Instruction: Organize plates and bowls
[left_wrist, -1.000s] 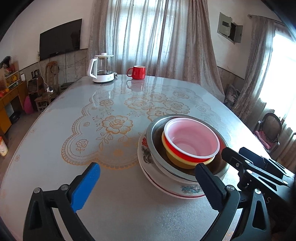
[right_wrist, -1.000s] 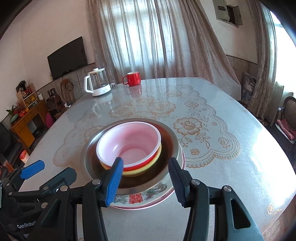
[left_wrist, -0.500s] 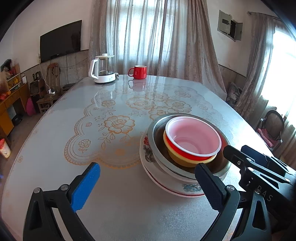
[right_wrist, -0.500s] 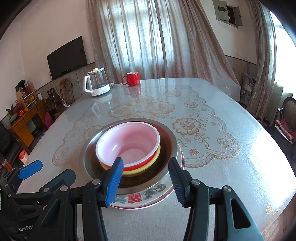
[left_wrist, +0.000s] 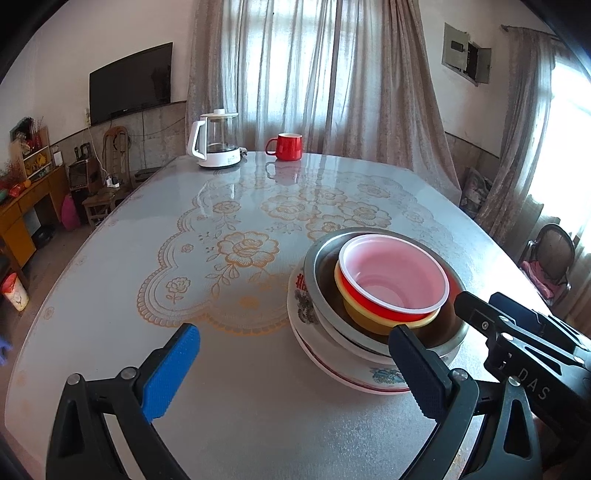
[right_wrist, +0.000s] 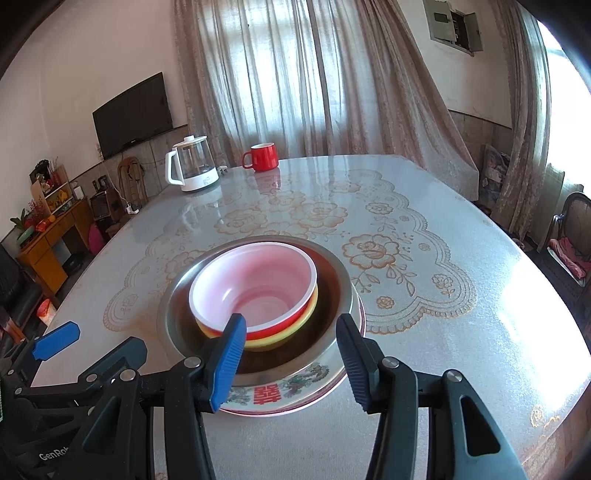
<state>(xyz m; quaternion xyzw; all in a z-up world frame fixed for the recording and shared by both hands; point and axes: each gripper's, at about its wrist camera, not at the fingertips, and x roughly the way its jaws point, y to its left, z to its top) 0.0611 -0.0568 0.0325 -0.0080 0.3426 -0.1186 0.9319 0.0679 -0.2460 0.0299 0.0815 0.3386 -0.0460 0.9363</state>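
The left tongs (left_wrist: 291, 365) are at the near edge of the bench (left_wrist: 110, 280), with their blue pads spread wide and nothing between them; they have just been closing a tiny bit. One dark pad (left_wrist: 413, 365) is in front of the near rim of the stack of dishes. The right tongs (right_wrist: 291, 354) are about half open and hold nothing. From the right wrist camera their pads sit in front of the near side of the stack, but I cannot tell if they touch it. The stack stands on the bench close to both tongs. At the bottom is a white plate (right_wrist: 295, 391) with flowers and a red sign on its rim. On it sits a metal bowl (right_wrist: 177, 306). Inside that is a yellow bowl (right_wrist: 273, 341), and inside that a red bowl (right_wrist: 258, 291) with a pale pink inside. The bench has a shiny top with gold flower patterns. Far away, at the back edge, are a glass kettle (left_wrist: 216, 140) with a white handle and a red mug (left_wrist: 288, 146). Behind them hang curtains (left_wrist: 314, 74), and a dark TV (left_wrist: 131, 83) is on the wall.
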